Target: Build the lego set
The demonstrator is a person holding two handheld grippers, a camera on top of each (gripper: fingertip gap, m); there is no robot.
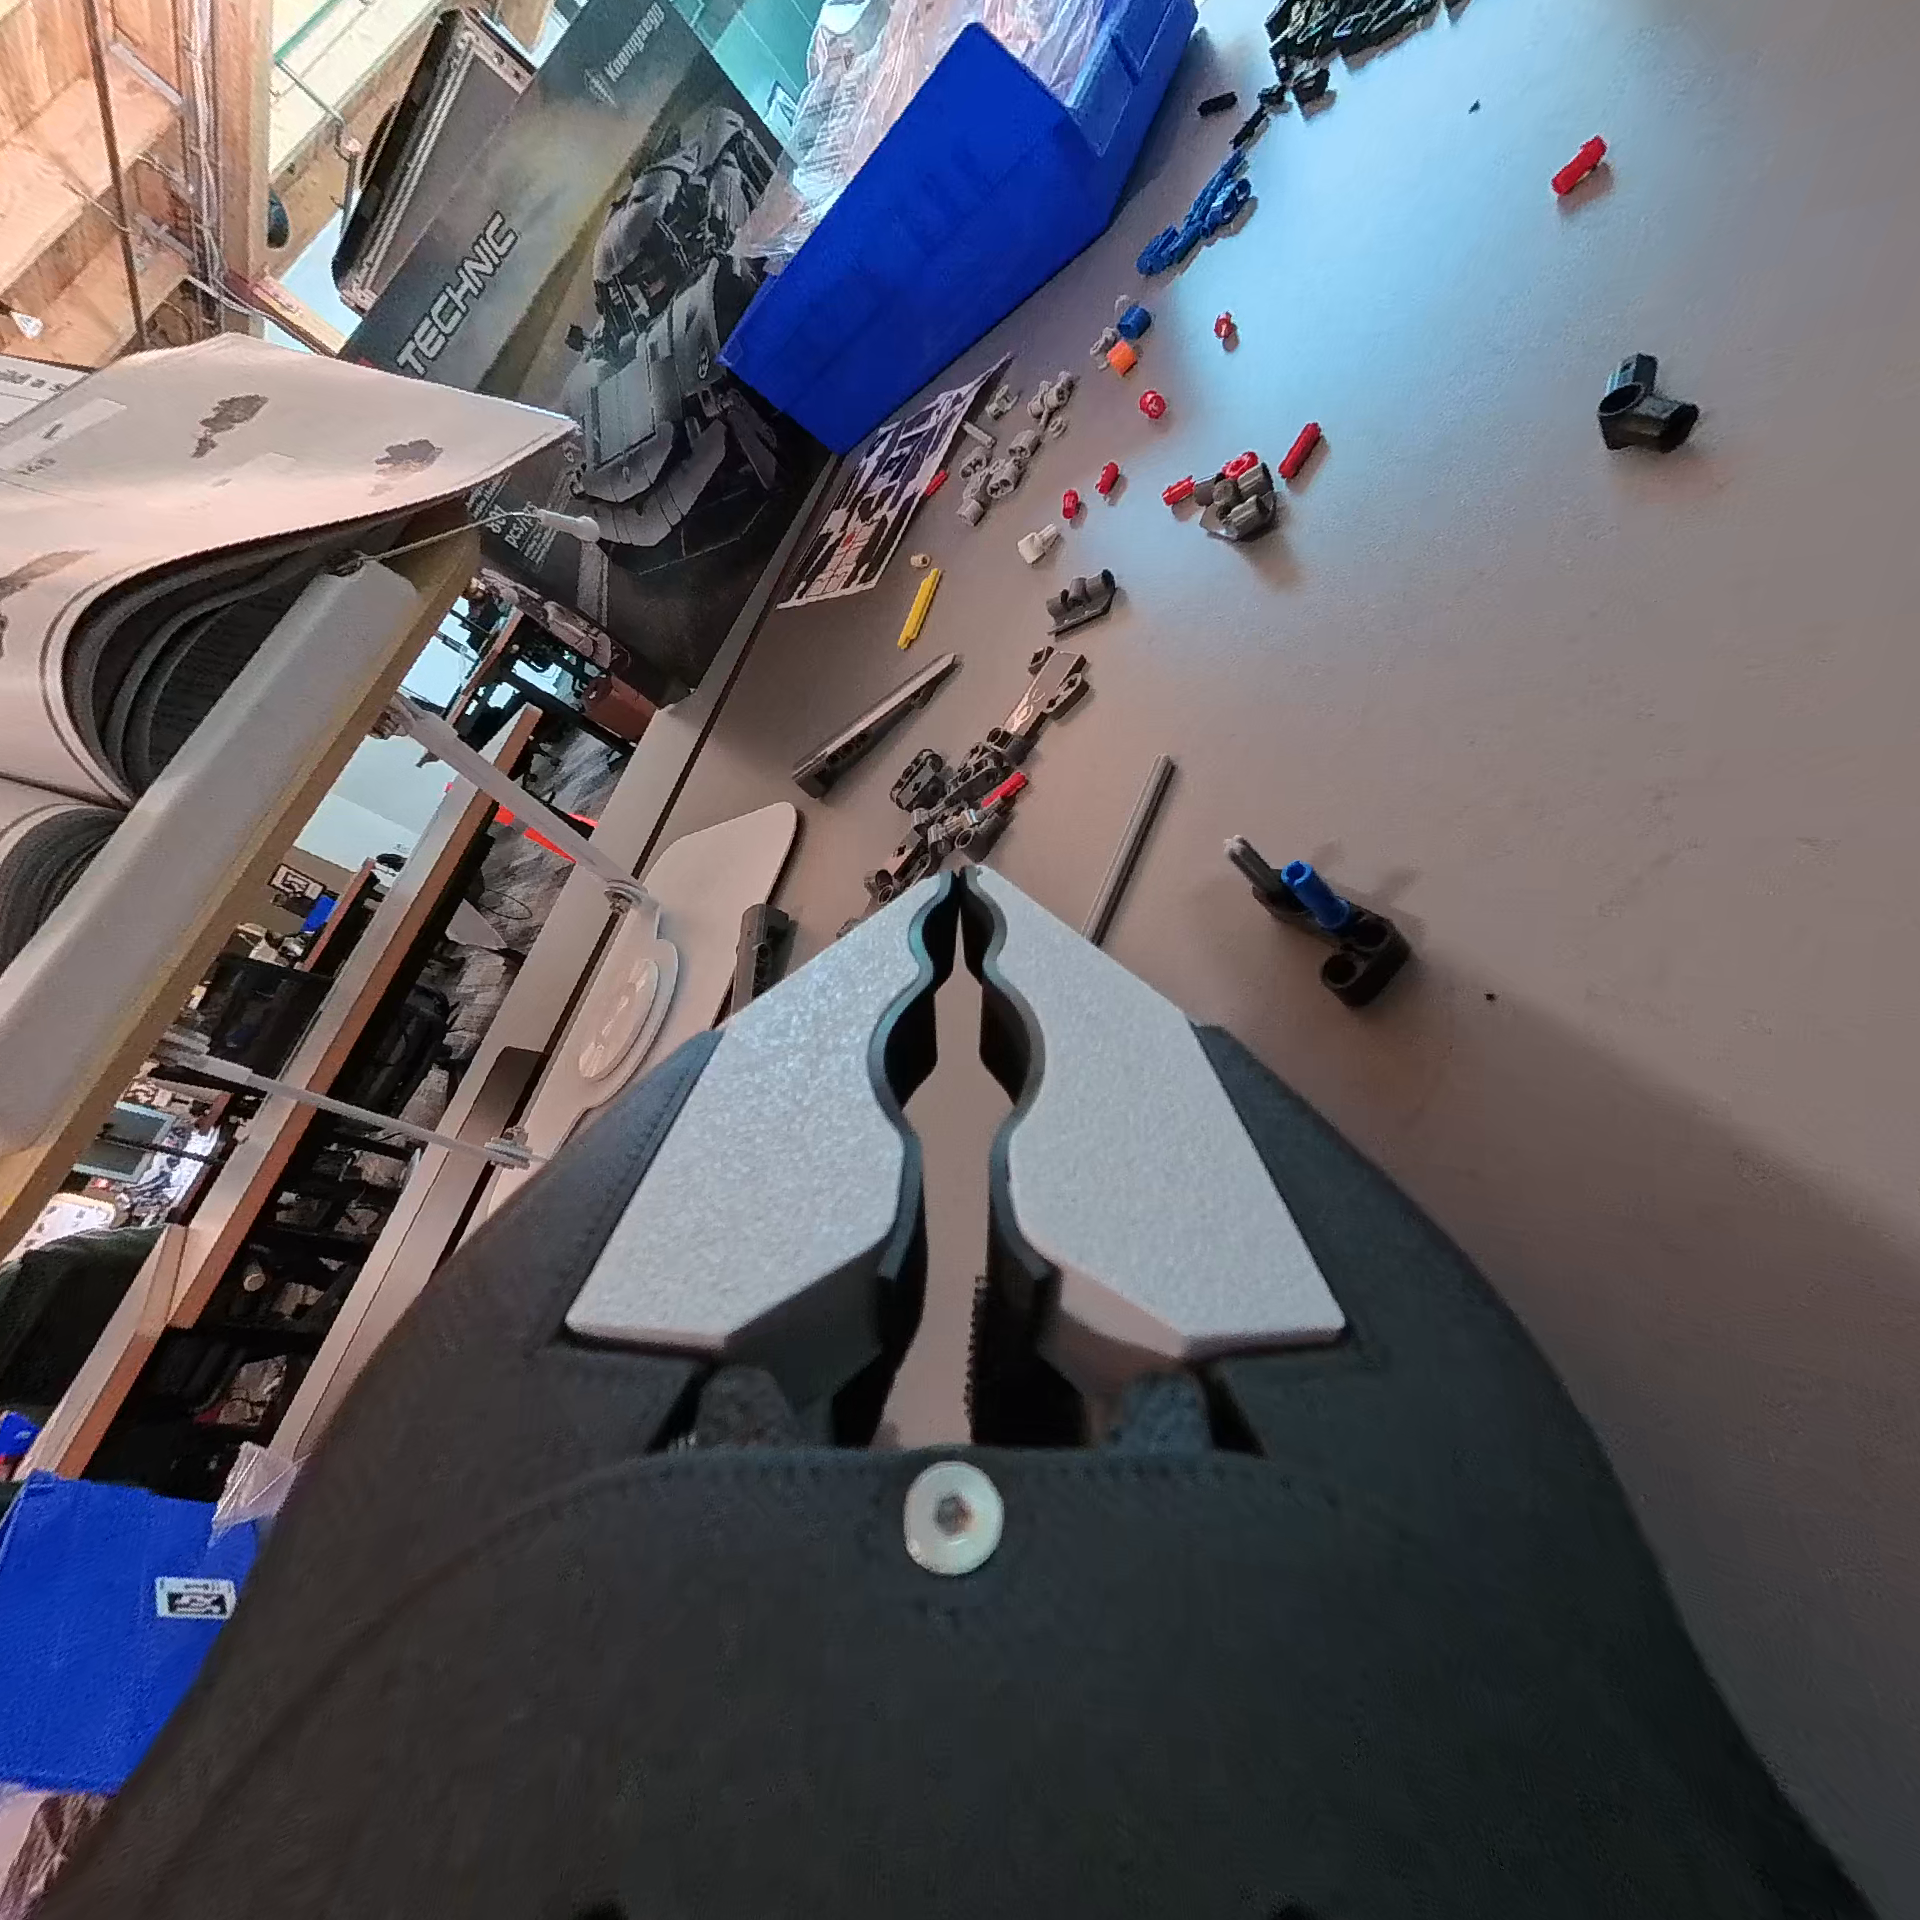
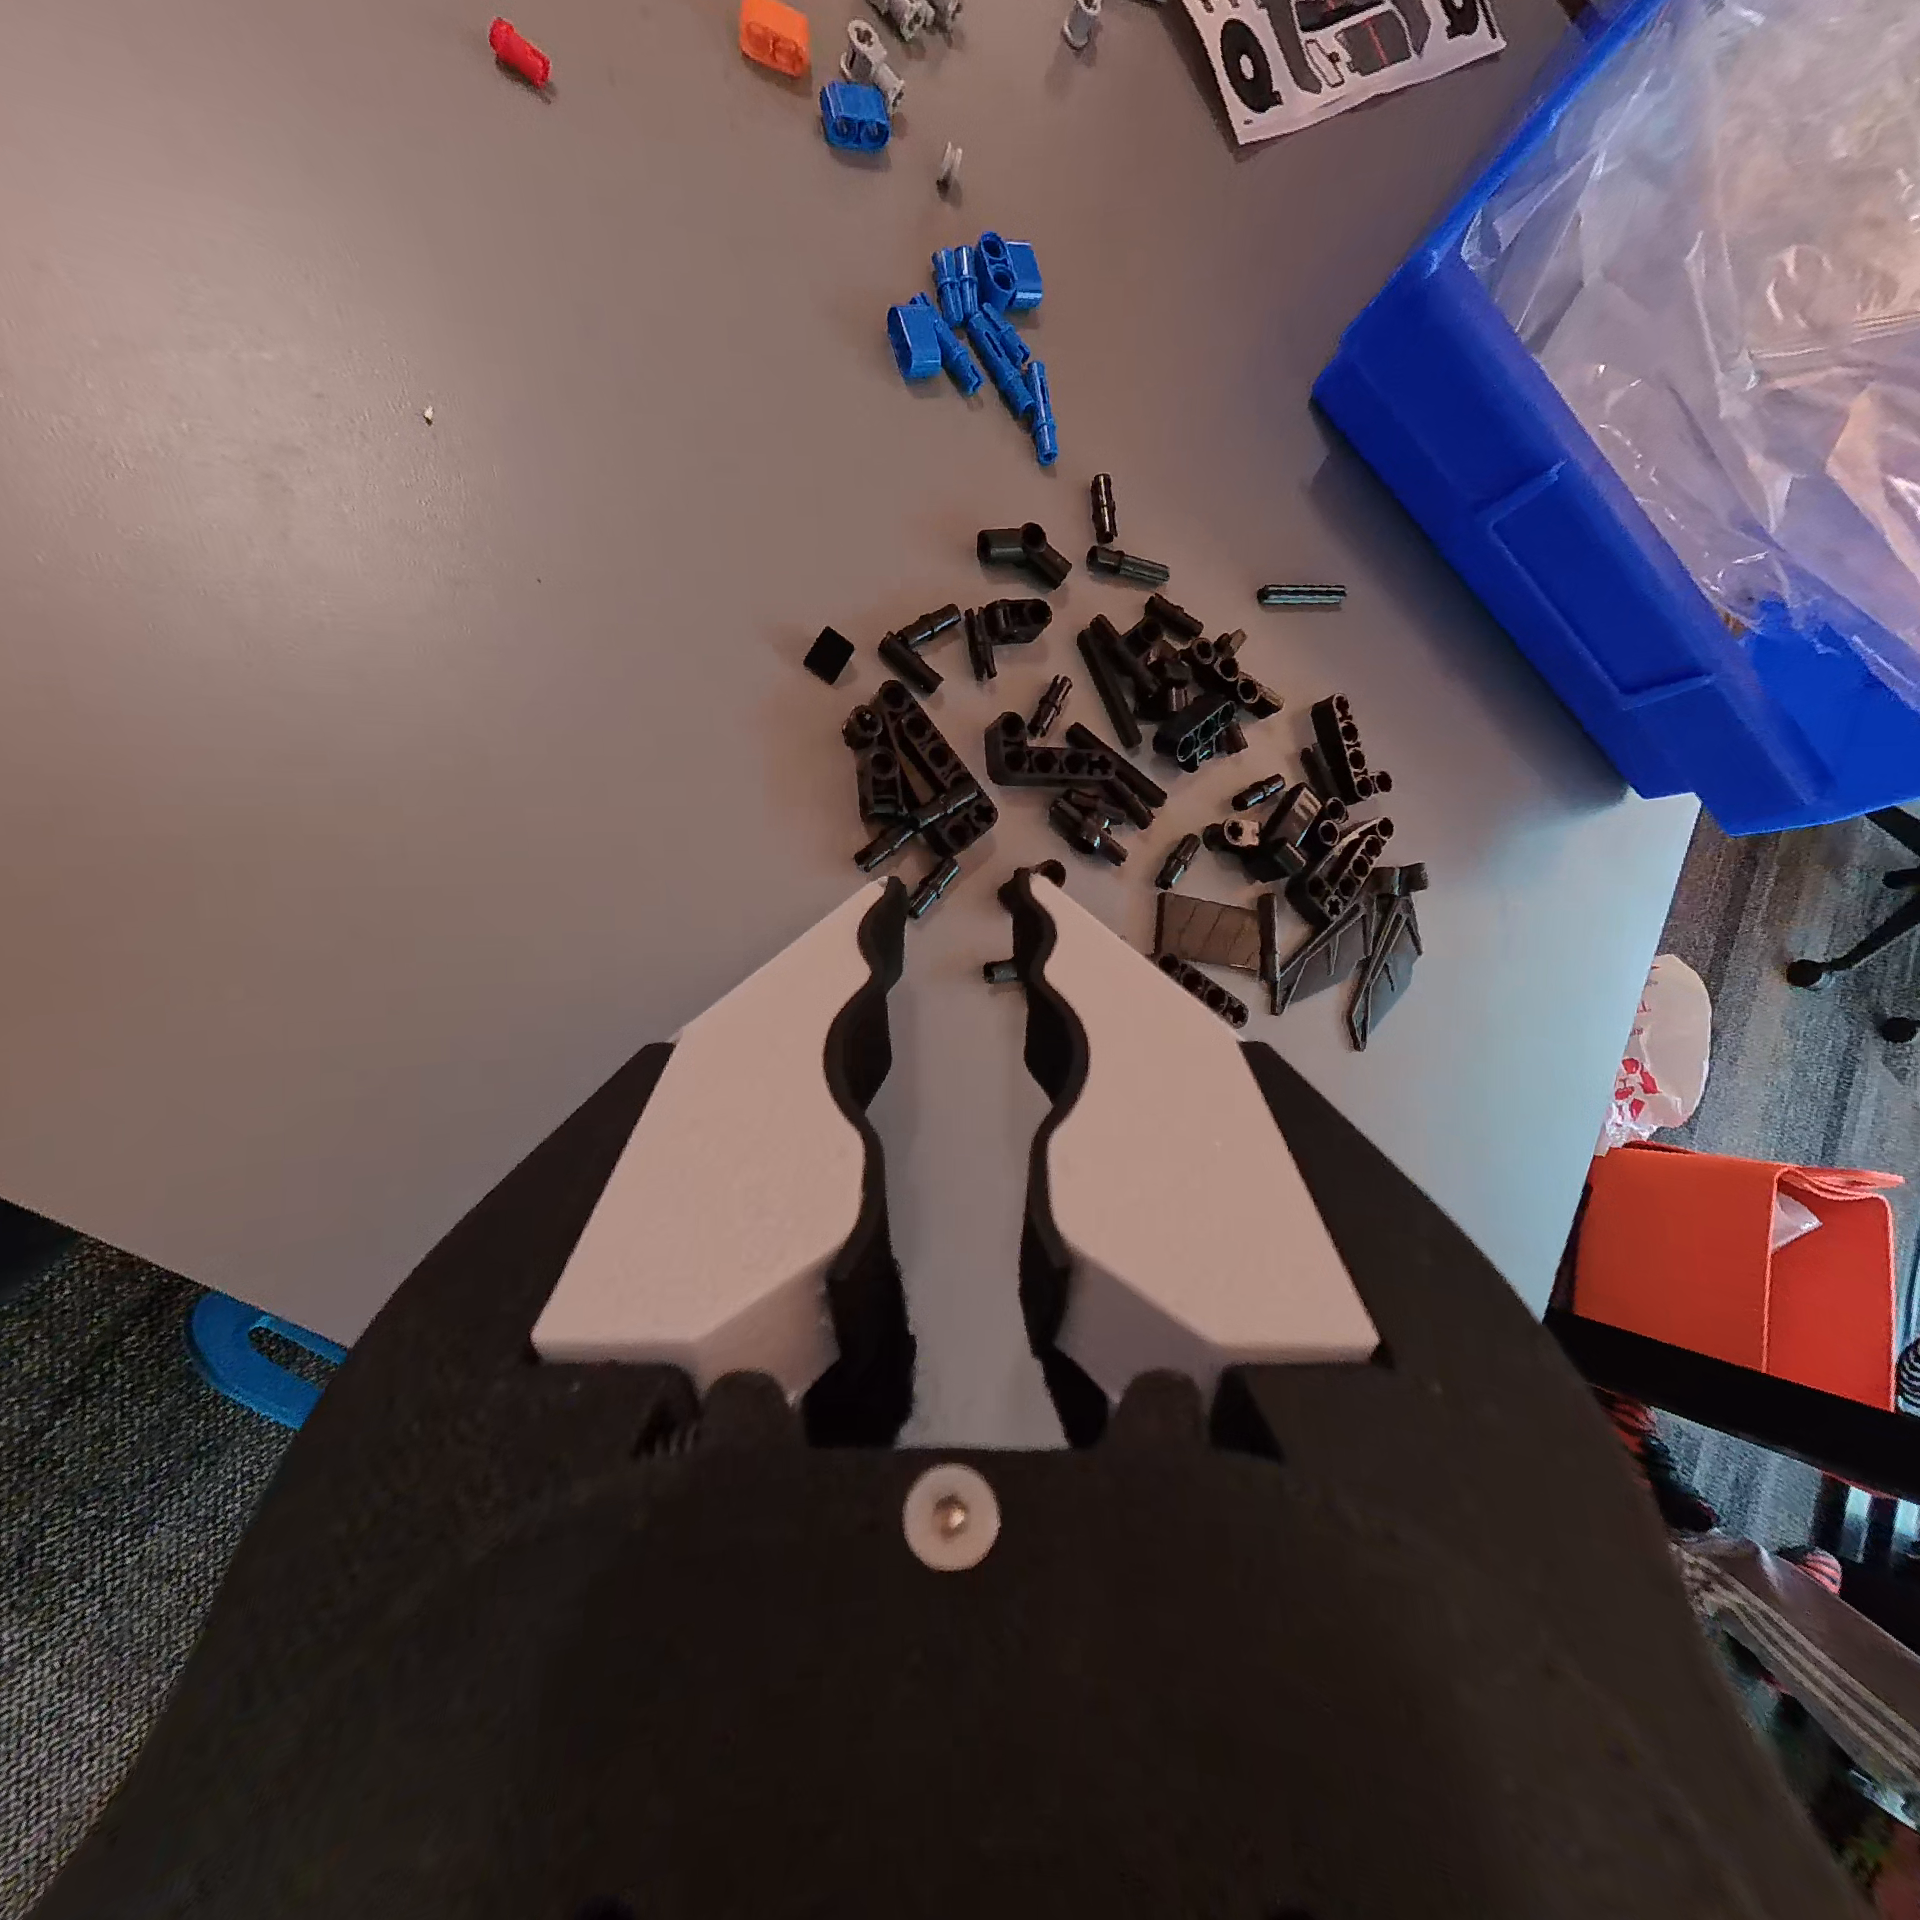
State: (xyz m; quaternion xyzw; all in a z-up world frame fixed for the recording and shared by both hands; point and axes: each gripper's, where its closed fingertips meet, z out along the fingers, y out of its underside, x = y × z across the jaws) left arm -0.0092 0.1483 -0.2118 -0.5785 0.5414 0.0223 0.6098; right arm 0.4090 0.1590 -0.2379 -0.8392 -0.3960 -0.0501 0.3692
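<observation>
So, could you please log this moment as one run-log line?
left claw: shut, empty, over dark grey parts | right claw: open, empty, by black parts pile | table: blue bin

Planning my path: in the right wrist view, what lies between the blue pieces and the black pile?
A bare stretch of table between the blue pieces and black pile, right wrist view.

Ahead of my right claw [image 2: 961, 894] parts [image 2: 1122, 748] lie heaped on the surface [image 2: 416, 623]; a bin [image 2: 1558, 520] stands to their right, more parts [image 2: 977, 332] farther off.
</observation>
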